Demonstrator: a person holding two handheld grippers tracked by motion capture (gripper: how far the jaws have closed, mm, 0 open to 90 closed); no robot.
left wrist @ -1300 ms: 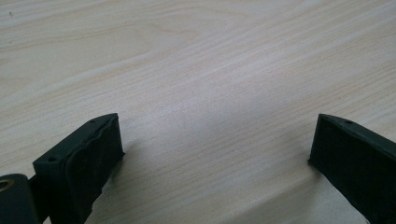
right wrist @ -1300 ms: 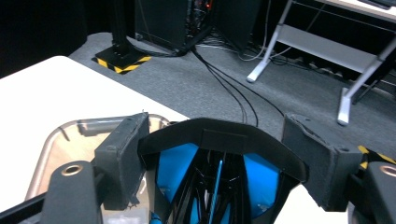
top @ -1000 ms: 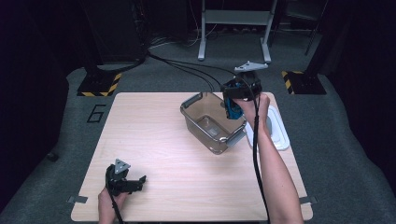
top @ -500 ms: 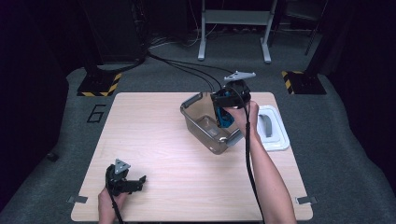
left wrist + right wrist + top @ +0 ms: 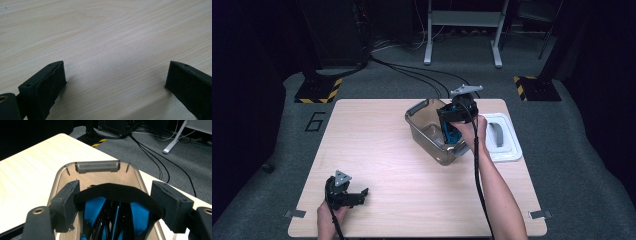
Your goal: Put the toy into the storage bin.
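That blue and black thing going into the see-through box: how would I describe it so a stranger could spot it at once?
Start at the pale wooden table, then find the clear plastic bin near its far right side, beside a white lid. The blue and black headset hangs into that bin, its black band spanning the right gripper between the fingers. It is the one bright blue thing on the table.

The high view looks forward and down over the whole counter [image 5: 377, 150]. Each gripper view looks close along its jaws; the right shares the bin [image 5: 97, 166] with the high view
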